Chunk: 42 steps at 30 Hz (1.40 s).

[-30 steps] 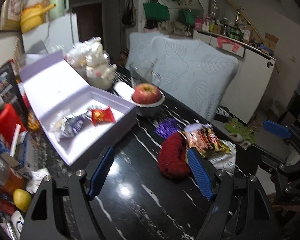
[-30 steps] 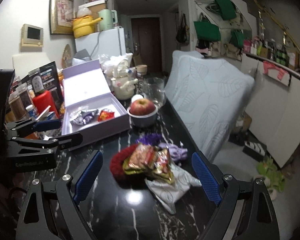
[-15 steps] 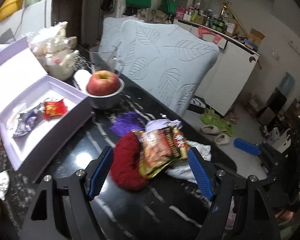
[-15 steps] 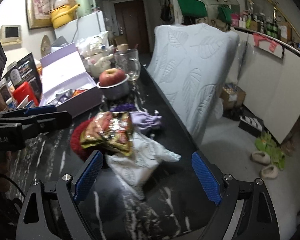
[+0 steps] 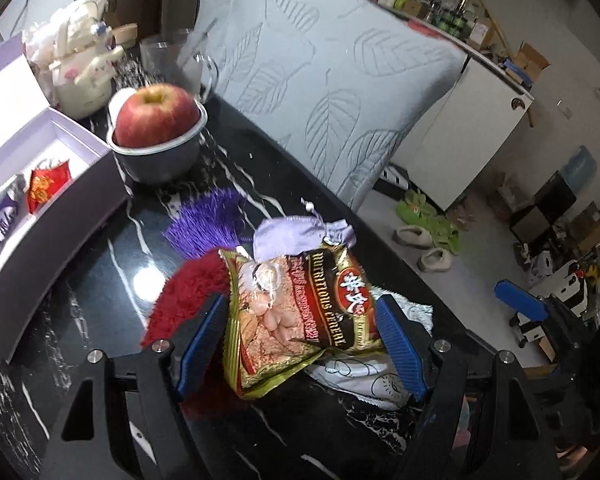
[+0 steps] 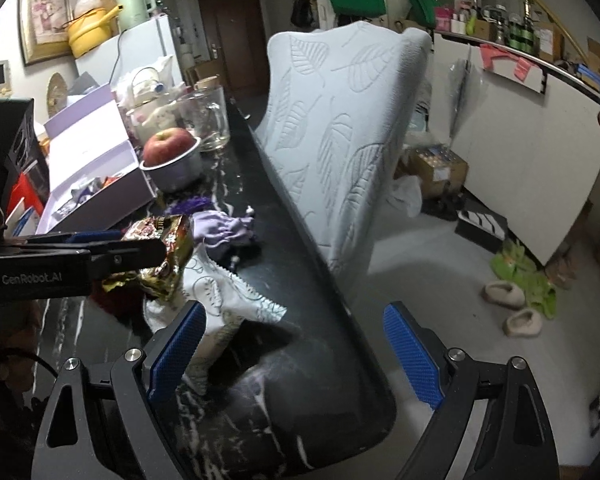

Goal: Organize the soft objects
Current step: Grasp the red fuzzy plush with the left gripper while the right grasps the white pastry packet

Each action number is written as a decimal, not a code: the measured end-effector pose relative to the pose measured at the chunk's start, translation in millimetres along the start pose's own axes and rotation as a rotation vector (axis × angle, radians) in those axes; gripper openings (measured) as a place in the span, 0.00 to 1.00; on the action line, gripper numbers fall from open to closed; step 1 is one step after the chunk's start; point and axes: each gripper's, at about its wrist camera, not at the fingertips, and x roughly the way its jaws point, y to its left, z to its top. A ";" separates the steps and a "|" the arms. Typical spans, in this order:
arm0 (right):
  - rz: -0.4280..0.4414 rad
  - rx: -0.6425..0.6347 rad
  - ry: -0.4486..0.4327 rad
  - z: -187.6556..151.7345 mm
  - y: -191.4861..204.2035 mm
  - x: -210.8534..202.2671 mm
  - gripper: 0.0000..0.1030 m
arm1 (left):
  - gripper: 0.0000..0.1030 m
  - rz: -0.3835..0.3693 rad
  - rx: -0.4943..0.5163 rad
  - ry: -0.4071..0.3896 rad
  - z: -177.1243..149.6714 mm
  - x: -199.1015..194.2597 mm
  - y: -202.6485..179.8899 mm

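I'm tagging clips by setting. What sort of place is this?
Most likely a lived-in home, a cluttered dining or kitchen corner: a fridge with a kettle on top, slippers on the floor, and an apple in a bowl on the table.

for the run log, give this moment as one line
left gripper: open, straddling cereal packet | right gripper: open by white cloth | nothing held

My left gripper (image 5: 300, 344) now straddles the snack packet (image 5: 300, 312), which earlier lay ahead to its right; my right gripper (image 6: 296, 356) has dropped toward the white cloth (image 6: 220, 304) at the tabletop (image 6: 300, 400) edge.
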 end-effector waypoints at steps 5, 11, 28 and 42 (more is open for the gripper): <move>0.010 0.004 0.018 2.1 -5.2 6.8 0.89 | 0.74 -0.025 -0.009 0.042 0.7 14.7 2.5; 0.051 -0.003 0.034 -1.0 -0.8 11.9 0.89 | 0.74 -0.032 0.001 0.053 -2.8 23.4 3.4; 0.207 0.067 0.105 -3.2 12.3 35.9 0.89 | 0.49 0.001 0.144 -0.088 -17.2 -38.4 -1.5; 0.204 0.065 0.137 -12.4 15.1 40.4 0.56 | 0.49 -0.059 0.076 0.039 -22.9 -11.6 9.6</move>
